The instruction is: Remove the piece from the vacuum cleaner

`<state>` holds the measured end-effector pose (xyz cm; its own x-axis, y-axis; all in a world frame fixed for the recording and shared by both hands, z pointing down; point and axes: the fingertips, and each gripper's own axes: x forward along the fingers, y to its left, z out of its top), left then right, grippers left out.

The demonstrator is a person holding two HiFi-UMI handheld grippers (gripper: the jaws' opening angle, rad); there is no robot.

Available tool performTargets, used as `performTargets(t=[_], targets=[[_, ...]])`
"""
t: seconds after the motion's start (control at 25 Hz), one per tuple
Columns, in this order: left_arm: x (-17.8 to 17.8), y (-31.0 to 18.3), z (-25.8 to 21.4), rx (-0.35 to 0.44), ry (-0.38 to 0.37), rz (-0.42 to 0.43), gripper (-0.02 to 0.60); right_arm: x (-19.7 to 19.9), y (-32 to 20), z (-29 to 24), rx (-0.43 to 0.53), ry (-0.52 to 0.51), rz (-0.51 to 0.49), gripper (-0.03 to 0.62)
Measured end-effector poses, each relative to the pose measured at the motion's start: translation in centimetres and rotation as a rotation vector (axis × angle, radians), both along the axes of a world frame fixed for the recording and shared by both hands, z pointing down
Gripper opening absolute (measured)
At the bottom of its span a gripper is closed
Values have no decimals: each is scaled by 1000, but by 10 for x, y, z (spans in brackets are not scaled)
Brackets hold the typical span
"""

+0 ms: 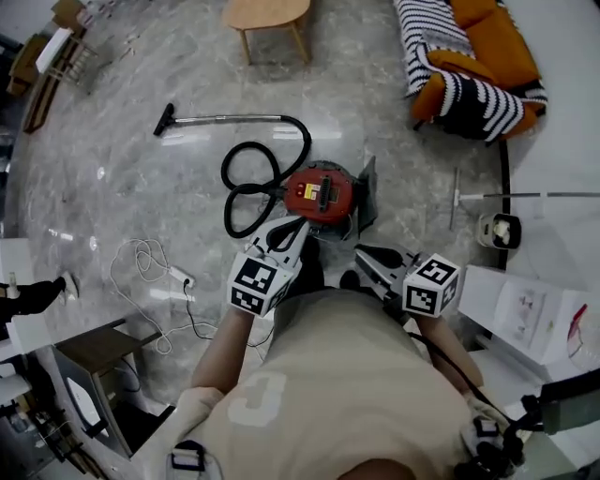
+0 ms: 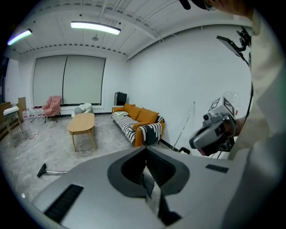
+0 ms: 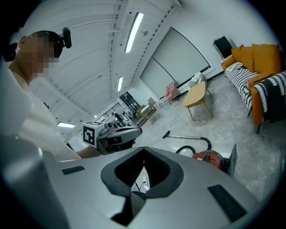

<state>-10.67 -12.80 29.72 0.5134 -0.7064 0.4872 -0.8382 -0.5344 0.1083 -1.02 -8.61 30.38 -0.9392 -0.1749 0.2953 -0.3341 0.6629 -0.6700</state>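
The red vacuum cleaner [image 1: 319, 192] sits on the marble floor just ahead of me. Its black hose [image 1: 251, 178] coils to the left and runs into a metal wand [image 1: 225, 118] ending in a floor nozzle [image 1: 165, 120]. A dark flat panel [image 1: 367, 192] stands against the vacuum's right side. My left gripper [image 1: 298, 225] hovers just short of the vacuum's near edge, jaws shut and empty. My right gripper [image 1: 361, 250] is a little nearer to me and to the right, also shut on nothing. The right gripper view shows the vacuum [image 3: 210, 157] low on the right.
A white cable with a plug strip [image 1: 155, 272] lies on the floor to the left. A wooden table [image 1: 267, 14] and an orange, striped sofa [image 1: 473, 61] stand further back. A mop and small bucket [image 1: 499, 230] sit at right, near a white box [image 1: 530, 314].
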Motion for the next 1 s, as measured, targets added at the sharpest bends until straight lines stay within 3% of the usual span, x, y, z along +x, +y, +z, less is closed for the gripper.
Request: performTargets(t=[0.24, 0.52, 0.68, 1.0], targets=[[-34, -29, 20, -51, 42, 77, 2, -37, -36, 5, -20, 90, 100, 1], [-36, -57, 61, -97, -39, 247, 2, -33, -68, 52, -163, 186, 297, 2], [-29, -70, 97, -137, -115, 316, 2, -23, -88, 94, -209, 277, 311, 2], [0, -85, 156, -231, -193, 366, 2, 19, -143, 201, -276, 441, 331, 2]])
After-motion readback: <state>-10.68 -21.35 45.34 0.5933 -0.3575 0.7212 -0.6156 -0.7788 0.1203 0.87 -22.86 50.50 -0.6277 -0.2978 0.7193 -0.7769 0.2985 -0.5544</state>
